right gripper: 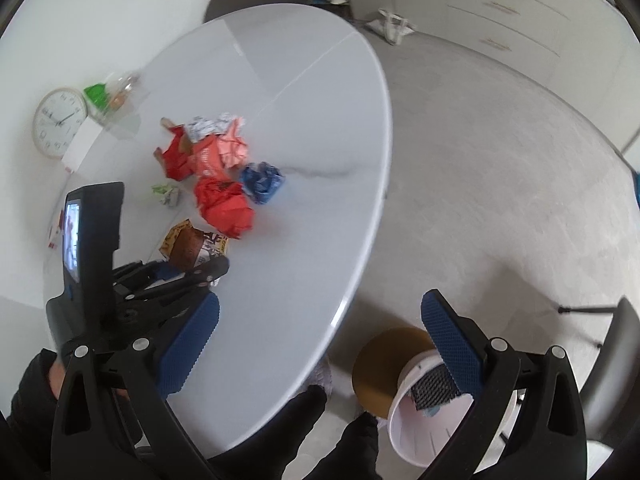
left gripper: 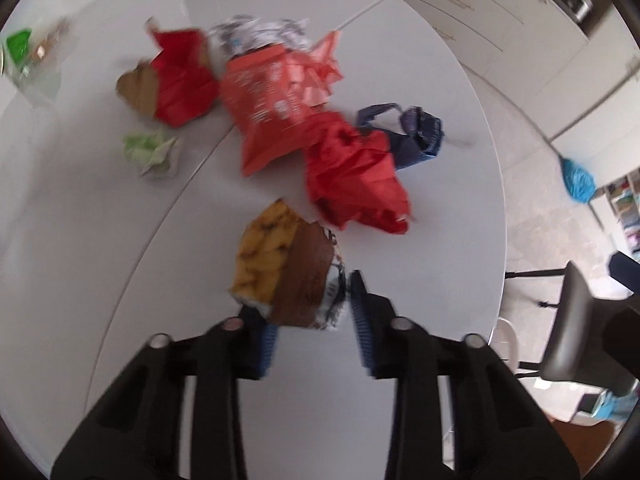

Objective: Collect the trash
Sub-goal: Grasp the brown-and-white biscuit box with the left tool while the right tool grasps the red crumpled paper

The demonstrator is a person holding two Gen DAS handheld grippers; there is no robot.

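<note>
Crumpled yellow-brown glossy wrapper [left gripper: 286,268] on the smooth white round desk [left gripper: 120,280], pinched between ribbed blue pads of left tongs [left gripper: 314,330]; right tongs [right gripper: 320,344] spread wide, near the desk's edge.

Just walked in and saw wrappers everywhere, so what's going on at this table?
A person with a gripper in each hand is clearing crumpled trash off the round white table. The left gripper has closed around the yellow-and-brown snack wrapper at the near edge. The right gripper hangs open, empty, above the white waste bin on the floor. Red, orange, blue and green wrappers are still on the table.
</note>
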